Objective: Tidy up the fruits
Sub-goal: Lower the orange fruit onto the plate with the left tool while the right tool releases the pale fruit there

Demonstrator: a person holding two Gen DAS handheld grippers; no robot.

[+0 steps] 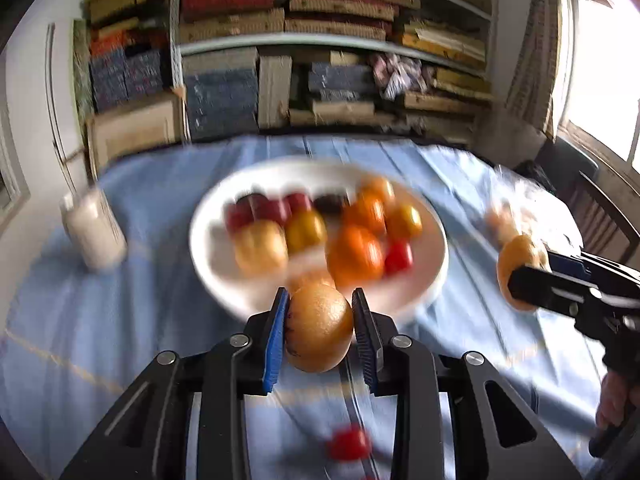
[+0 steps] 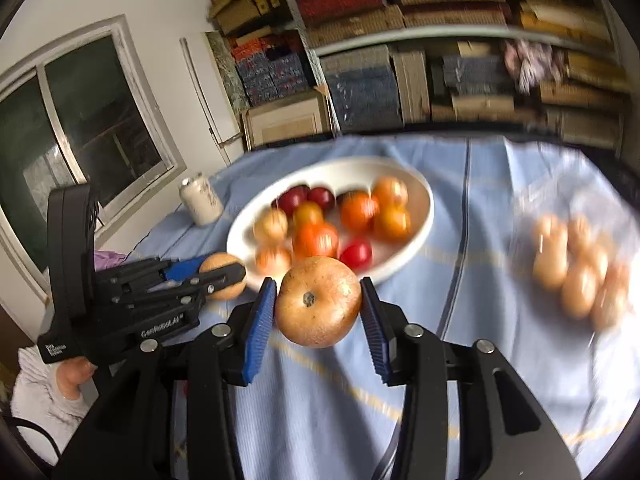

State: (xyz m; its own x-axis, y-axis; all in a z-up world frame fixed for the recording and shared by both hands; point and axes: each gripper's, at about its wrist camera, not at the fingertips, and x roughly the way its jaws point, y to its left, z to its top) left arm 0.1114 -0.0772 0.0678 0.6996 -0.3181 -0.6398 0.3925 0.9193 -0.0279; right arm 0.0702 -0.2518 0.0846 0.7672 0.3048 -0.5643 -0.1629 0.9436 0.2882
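My left gripper (image 1: pixel 320 294) is shut on a tan round fruit (image 1: pixel 318 328), held between its blue pads (image 1: pixel 276 340) above the blue tablecloth. My right gripper (image 2: pixel 318 282) is shut on a similar tan fruit (image 2: pixel 318 306) with its stem end facing the camera. Each gripper also shows in the other's view: the right gripper (image 1: pixel 516 280) with its fruit (image 1: pixel 520 254), the left gripper (image 2: pixel 236 272) with its fruit (image 2: pixel 222 262). Just beyond both stands a white plate (image 1: pixel 208 248) (image 2: pixel 424 216) with several orange, red, dark and yellow fruits.
A loose red fruit (image 1: pixel 350 444) lies on the cloth below my left gripper. A clear bag of tan fruits (image 2: pixel 580 272) lies to the right of the plate. A pale can (image 2: pixel 200 200) stands at the far left. Stacked shelves (image 1: pixel 332 40) rise behind the table.
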